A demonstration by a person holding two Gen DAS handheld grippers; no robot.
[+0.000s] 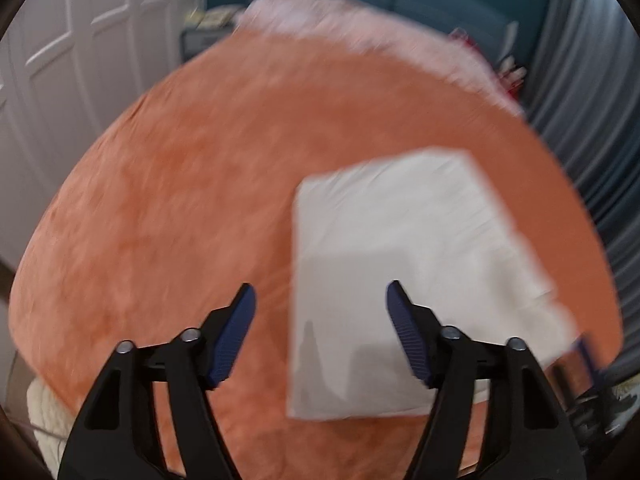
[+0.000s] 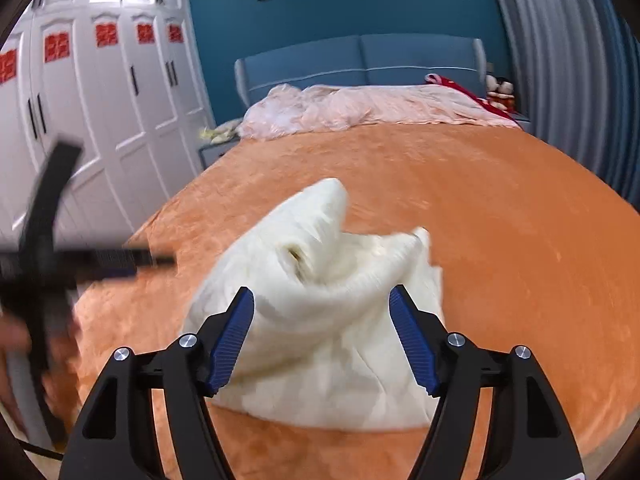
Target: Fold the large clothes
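Orange bedspread [image 2: 480, 208] – blurred – bears white garment [image 2: 320, 340]; each hand-held gripper [image 1: 321, 304] [image 2: 321, 308] gapes, seemingly empty.

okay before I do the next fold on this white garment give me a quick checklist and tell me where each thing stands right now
1. Left gripper open, holding nothing: ok.
2. Right gripper open, holding nothing: ok.
3. Folded white fabric garment lying flat as a neat rectangle: ok in the left wrist view; the right wrist view shows a raised, rumpled flap, so not ok.
4. Garment fully on the orange plush bedspread: ok.
5. Number of folds done: cannot tell.
6. Image sharp enough to aim: not ok, motion blur.
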